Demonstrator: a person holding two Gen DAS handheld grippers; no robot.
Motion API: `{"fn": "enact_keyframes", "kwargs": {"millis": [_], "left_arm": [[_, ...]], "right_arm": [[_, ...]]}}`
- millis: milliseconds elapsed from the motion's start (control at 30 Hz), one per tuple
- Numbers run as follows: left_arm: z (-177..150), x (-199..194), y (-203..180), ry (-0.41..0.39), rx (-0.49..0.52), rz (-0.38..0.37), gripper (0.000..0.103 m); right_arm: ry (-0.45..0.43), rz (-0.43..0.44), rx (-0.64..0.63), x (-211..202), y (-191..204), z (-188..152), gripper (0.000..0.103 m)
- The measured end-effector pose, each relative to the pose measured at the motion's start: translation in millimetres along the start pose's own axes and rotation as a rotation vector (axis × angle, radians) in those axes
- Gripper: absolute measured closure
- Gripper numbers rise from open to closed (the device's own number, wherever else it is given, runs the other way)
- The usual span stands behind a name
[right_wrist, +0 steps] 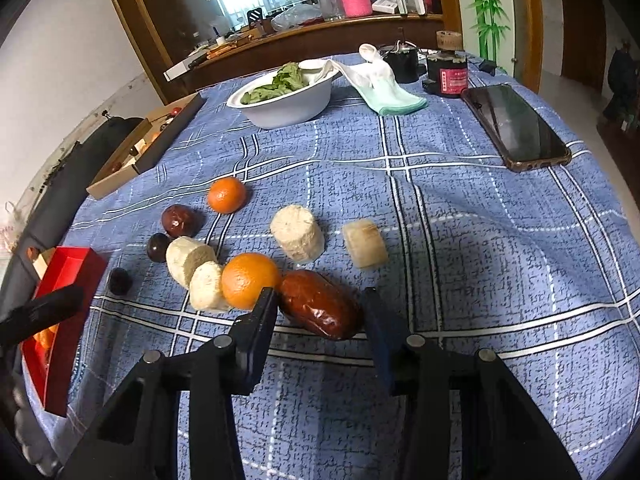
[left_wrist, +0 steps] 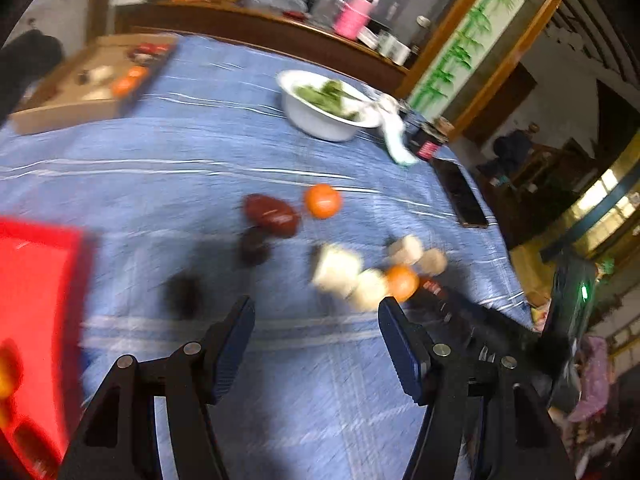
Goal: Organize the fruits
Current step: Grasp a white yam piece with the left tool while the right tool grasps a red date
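Right wrist view: the right hand-held gripper (right_wrist: 320, 304) is shown with its fingers apart, one on each side of a large, glossy, dark red, oblong date-like fruit (right_wrist: 320, 304) that lies on the blue checked cloth of the tabletop (right_wrist: 480, 280). No contact between the pads and the fruit can be confirmed; nothing is clamped. Touching or just beside the fruit on its left, a round orange tangerine (right_wrist: 250, 280) is seen, and beyond it two pale, cylindrical cut pieces (right_wrist: 196, 268), whose kind cannot be told. Farther back lie a second tangerine (right_wrist: 226, 195), a smaller dark red fruit (right_wrist: 178, 221) and two small dark round fruits (right_wrist: 158, 247). A red rectangular box (right_wrist: 66, 280) stands at the left edge of the cloth, with something orange inside.

Left wrist view (blurred): the left hand-held gripper (left_wrist: 316, 312) is shown wide apart and empty above the cloth, with the red box (left_wrist: 36, 280) at its left.

Handling, as judged: the oblong fruit is taken to be light, with a smooth, slightly wrinkled skin over soft flesh, so it may slip or bruise under a hard squeeze. A gentle closure across its short axis, at mid-length, is advised, the left finger being kept clear of the neighbouring tangerine, which may roll if nudged.
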State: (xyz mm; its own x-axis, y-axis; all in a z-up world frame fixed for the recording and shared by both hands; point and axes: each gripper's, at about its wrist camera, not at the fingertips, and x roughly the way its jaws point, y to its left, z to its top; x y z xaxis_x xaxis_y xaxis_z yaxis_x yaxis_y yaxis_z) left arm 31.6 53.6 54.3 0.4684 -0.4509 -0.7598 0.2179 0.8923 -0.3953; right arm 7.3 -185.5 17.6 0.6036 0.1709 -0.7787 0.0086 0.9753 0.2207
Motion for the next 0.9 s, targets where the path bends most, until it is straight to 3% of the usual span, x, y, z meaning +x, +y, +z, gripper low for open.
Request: {"fn": "enact_keyframes", "kwargs": {"millis": [133,167,267,300,433,633,667,733,900], "left_arm": [[19,35,-15,0.012,0.042,0.008,0.038],[22,45,-18,0.024,0.060,0.031,0.042],[22,64,-21,0.053,0.102,0.050,0.068],[22,65,-20,0.049,0.101,0.042,0.070],[21,64,-16,0.033,0.090,0.033,0.069],[23,77,-17,0.030,0.093,0.052,0.066],[22,78,-18,0.028,0.110,0.055,0.067],[21,75,-20,0.023,0.127,0.060,0.071],[12,55,-15,-0.006,0.128,0.070,0.071]], "right_arm": [[0.006,0.009,-0.003,0,0,1,0.063],[0.005,0.009,-0.005,0,0,1,0.063],[0.006,0.010,-0.008,0,0,2,0.064],[0.006,0.010,-0.007,0,0,2,0.064],[0.004,0.016,-0.006,-2,0,2,0.075],[0.016,0.005,-0.027,5,5,2,0.075],[0.007,0.001,-0.031,4,6,3,0.073],[-0.013,-0.005,-0.033,3,7,5,0.060],[-0.049,-0.009,-0.046,6,11,9,0.052]]}}
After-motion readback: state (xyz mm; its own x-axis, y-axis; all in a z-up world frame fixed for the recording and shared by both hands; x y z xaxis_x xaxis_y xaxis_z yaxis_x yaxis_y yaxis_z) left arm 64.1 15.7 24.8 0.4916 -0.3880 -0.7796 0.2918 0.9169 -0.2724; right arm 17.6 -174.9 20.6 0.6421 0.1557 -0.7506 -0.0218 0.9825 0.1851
